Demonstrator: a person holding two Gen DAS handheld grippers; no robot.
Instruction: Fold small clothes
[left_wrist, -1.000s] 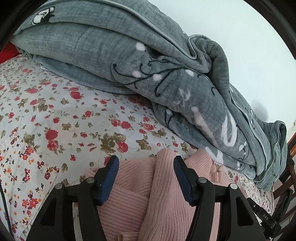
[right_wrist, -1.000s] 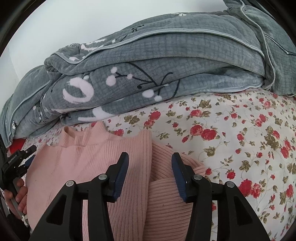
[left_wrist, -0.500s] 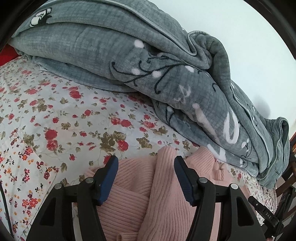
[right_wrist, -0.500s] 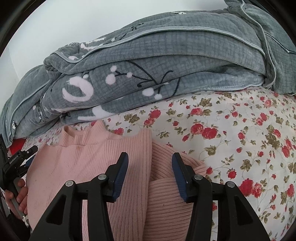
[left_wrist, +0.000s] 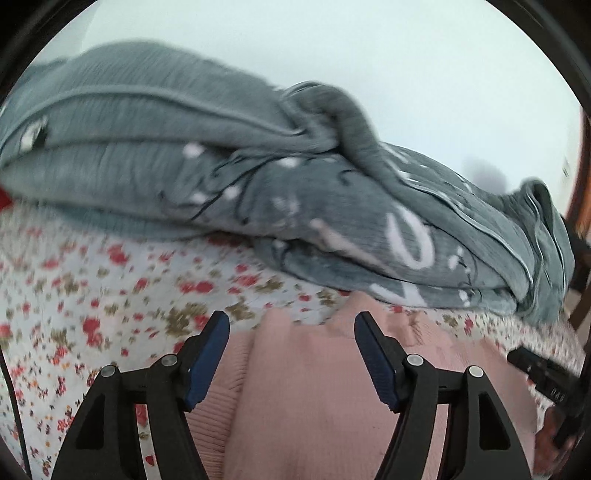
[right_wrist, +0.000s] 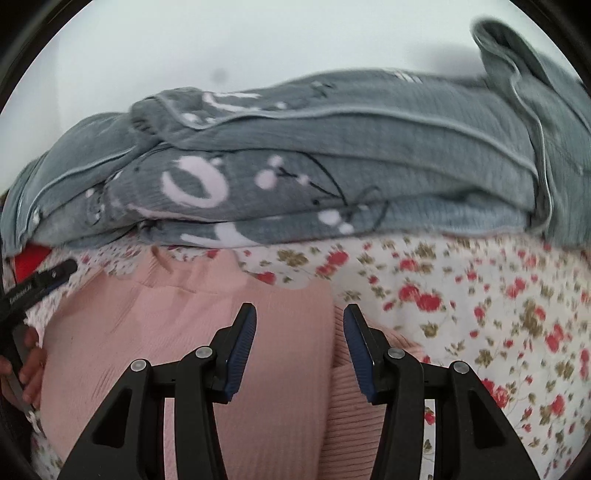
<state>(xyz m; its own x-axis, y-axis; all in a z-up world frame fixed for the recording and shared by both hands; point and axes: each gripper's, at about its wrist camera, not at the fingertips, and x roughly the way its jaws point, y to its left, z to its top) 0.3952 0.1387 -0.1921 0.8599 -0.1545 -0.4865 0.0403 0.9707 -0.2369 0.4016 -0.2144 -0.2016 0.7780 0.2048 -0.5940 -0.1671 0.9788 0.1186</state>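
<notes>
A pink ribbed sweater (left_wrist: 314, 387) lies flat on the floral bedsheet (left_wrist: 92, 295), its collar toward the grey blanket. It also shows in the right wrist view (right_wrist: 184, 332). My left gripper (left_wrist: 291, 332) is open and empty over the sweater's left folded edge. My right gripper (right_wrist: 299, 325) is open and empty over the sweater's right folded edge, with a sleeve layer under its right finger. Both views are blurred by motion.
A rumpled grey blanket (left_wrist: 258, 184) with white patterns is piled along the back of the bed, also in the right wrist view (right_wrist: 332, 166). The other gripper shows at the edge of each view (left_wrist: 543, 373) (right_wrist: 33, 288). A pale wall stands behind.
Both grippers have lifted and tilted, so more wall shows and the blanket sits lower in view. Both stay open and empty over the sweater.
</notes>
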